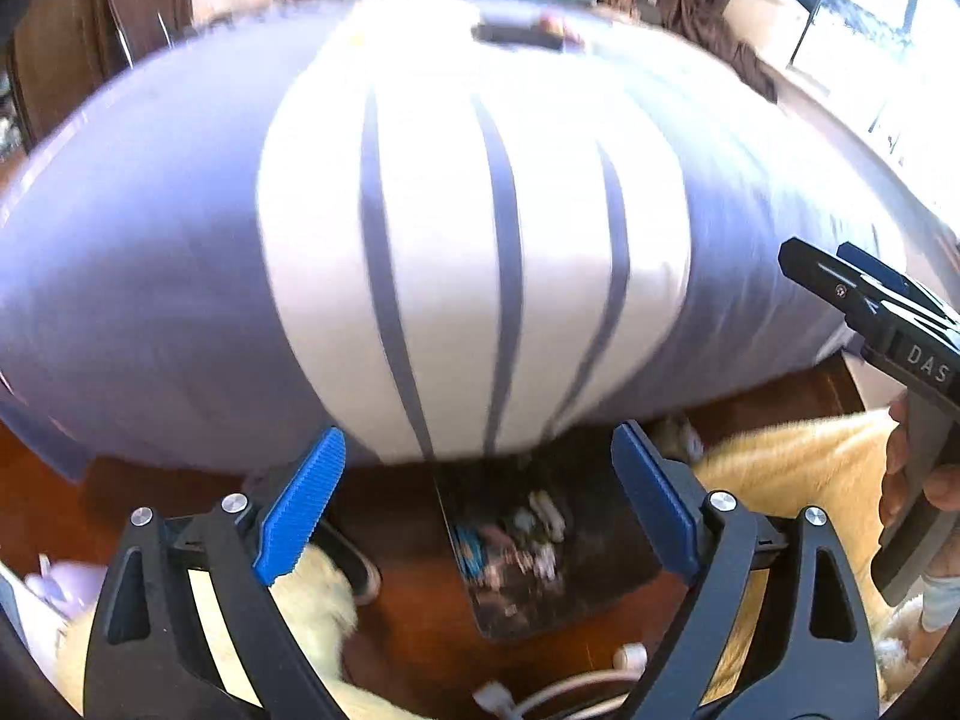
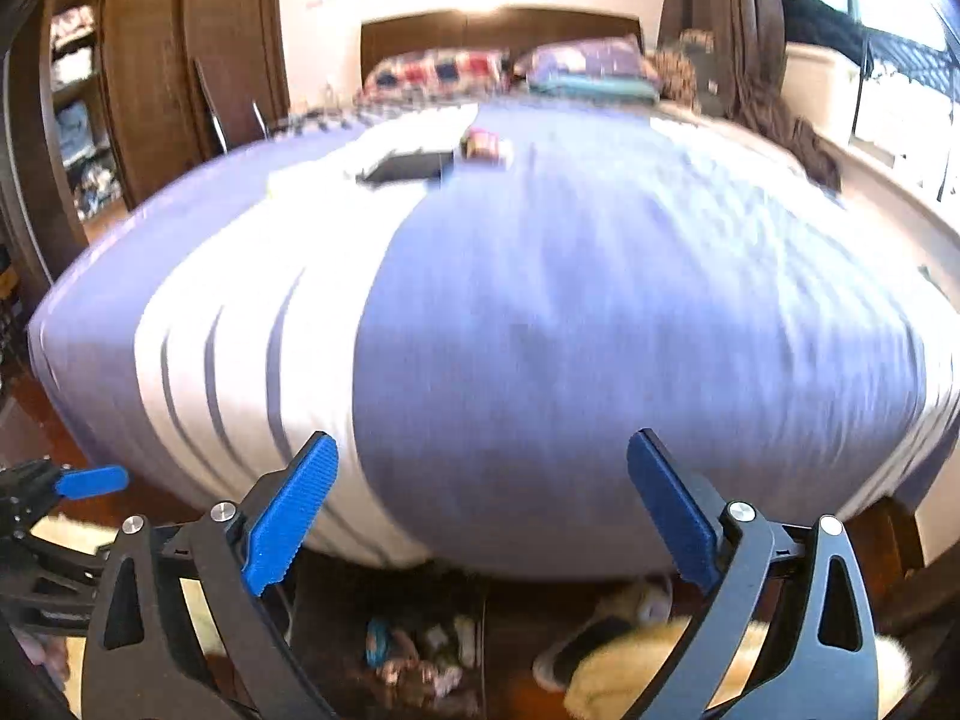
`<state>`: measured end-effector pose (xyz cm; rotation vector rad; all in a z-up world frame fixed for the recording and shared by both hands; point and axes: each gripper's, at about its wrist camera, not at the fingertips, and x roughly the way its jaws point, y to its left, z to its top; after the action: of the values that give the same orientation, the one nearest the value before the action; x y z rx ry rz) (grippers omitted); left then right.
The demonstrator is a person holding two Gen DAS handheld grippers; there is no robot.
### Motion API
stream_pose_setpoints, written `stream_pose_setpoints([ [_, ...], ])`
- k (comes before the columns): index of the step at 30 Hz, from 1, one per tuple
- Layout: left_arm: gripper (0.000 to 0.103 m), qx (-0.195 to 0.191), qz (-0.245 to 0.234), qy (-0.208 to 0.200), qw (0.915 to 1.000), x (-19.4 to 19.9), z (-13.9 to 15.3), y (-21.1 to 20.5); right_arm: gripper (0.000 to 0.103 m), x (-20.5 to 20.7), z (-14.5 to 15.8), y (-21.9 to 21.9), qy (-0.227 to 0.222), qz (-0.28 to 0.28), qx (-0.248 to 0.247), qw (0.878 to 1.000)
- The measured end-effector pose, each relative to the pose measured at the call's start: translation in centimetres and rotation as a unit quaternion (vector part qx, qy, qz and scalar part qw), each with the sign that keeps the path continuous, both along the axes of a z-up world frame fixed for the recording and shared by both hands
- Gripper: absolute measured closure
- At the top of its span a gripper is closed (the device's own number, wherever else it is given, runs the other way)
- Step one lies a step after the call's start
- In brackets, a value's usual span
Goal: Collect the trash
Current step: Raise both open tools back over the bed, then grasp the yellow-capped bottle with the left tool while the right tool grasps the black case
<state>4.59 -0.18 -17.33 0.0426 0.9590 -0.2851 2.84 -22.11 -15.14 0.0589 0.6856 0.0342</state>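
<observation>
Both the left tongs and right tongs gaped empty at the foot of the bed, whose far end held the small colourful trash, well ahead, neither clearly nearer.

Black-framed tongs with ribbed blue pads, silver screws, seemingly "DAS" lettering.
</observation>
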Motion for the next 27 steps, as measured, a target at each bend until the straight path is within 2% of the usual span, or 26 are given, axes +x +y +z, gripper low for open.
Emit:
stream_pose_setpoints([
  [4,0.014,0.003,0.011,-0.038,0.9992,2.4,3.1,0.8,0.004,2.5,2.3,-0.6,-0.014,-0.001,0.002,1.0],
  [10,0.014,0.01,0.024,-0.058,0.998,7.1,5.1,1.8,0.004,6.4,3.7,-0.7,-0.006,0.008,0.012,1.0],
  [17,0.014,0.012,0.045,-0.06,0.9971,13.6,5.5,3.5,0.004,13.1,3.9,1.1,0.021,0.016,0.031,0.999],
  [27,0.014,0.022,0.041,-0.063,0.997,21.2,5.3,3.6,0.004,23.2,3.8,3.8,0.047,0.016,0.04,0.998],
])
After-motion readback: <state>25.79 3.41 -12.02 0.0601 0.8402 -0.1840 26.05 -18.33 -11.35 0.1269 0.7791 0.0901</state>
